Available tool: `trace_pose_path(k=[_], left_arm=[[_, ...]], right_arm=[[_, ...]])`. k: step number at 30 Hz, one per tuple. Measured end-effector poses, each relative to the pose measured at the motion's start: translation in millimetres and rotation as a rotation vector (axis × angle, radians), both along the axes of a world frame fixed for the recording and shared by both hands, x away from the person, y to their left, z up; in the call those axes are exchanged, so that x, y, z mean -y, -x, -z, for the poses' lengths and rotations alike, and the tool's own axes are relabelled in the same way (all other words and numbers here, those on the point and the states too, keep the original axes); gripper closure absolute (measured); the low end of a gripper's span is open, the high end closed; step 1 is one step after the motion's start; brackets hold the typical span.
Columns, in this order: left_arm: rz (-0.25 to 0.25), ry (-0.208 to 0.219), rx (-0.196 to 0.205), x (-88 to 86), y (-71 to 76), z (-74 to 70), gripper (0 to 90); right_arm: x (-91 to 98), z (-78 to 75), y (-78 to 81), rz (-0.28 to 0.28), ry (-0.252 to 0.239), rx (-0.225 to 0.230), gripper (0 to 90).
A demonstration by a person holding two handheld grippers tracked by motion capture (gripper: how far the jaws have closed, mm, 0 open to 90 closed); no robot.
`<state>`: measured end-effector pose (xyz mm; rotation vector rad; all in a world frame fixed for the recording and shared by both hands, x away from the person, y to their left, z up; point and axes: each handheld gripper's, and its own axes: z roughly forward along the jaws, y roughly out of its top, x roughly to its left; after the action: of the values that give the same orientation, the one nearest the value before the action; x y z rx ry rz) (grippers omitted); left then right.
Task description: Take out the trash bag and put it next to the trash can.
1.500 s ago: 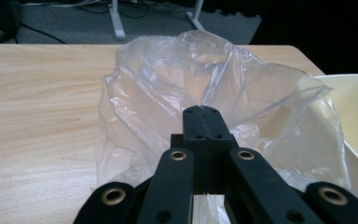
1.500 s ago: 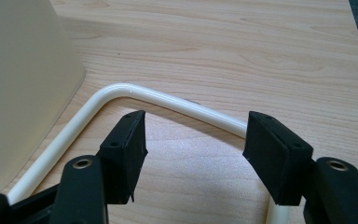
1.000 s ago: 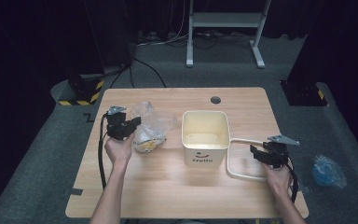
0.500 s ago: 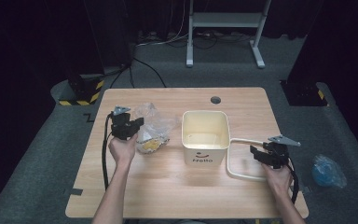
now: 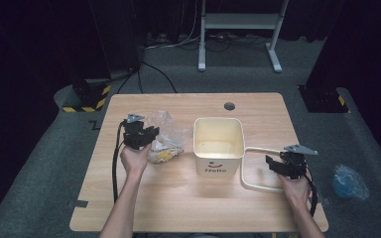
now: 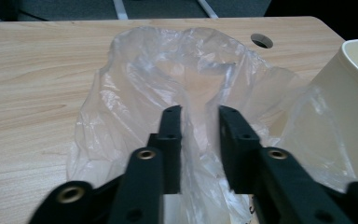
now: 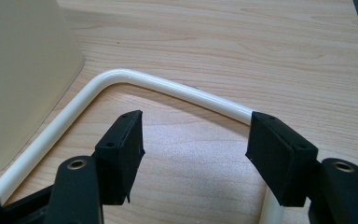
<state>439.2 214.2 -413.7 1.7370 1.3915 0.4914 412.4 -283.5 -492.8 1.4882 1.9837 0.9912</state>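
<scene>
Plastic bag (image 6: 186, 93), clear and crumpled, lying on the left half of the table (image 5: 178, 208) just left of the cream bucket (image 5: 218, 148), with something yellow showing through the film in the high view. Sits straight ahead of the left gripper (image 6: 199, 112), film bunched up between the two black jaws. Jaws just been opening, now a little apart, plastic in the gap but pads not visibly pinching it; looks released rather than held. Bag's mouth seemingly turned toward the bucket, right edge draped against the bucket wall. Left hand clearly the nearer one; right far off across the bucket.

Right gripper (image 7: 196, 135) resting low by the table's right edge, jaws spread wide and just been opening further, straddling the bucket's white handle (image 7: 168, 88), which lies flat on the wood; nothing gripped. Handle bar crossing beyond the jaw tips, one end running under the right jaw.

Bucket standing upright between the two hands, the one obstacle for any carry of the bag rightward. Blue bundle (image 5: 349, 181) on the floor beyond the right edge.
</scene>
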Motion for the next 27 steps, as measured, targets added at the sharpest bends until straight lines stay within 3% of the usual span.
trace_pose_path(k=[3, 10, 13, 17, 20, 27], left_arm=[[-0.005, -0.001, 0.014, -1.3, 3.8, -2.1, 57.5], [0.004, 0.047, 0.032, -7.8, 11.6, -3.1, 39.8], [0.010, 0.074, 0.042, -10.4, 14.7, -5.2, 33.9], [0.021, 0.086, 0.054, -11.3, 19.8, -9.3, 30.4], [0.017, 0.061, 0.052, -11.9, 23.5, -11.5, 26.6], [0.011, 0.058, 0.037, -16.3, 34.5, -10.0, 25.6]], right_arm=[[0.0, 0.8, -0.4, 0.002, -0.007, -0.004, 35.8], [-2.6, 3.0, -1.8, -0.005, -0.014, -0.008, 35.8], [-0.9, 3.7, -2.8, -0.008, -0.047, -0.017, 35.6], [-0.4, 3.8, -2.9, -0.011, -0.050, -0.018, 35.9], [-0.5, 3.7, -2.7, -0.010, -0.057, -0.015, 36.0], [-1.9, 4.5, -2.5, -0.011, -0.054, -0.013, 34.9]])
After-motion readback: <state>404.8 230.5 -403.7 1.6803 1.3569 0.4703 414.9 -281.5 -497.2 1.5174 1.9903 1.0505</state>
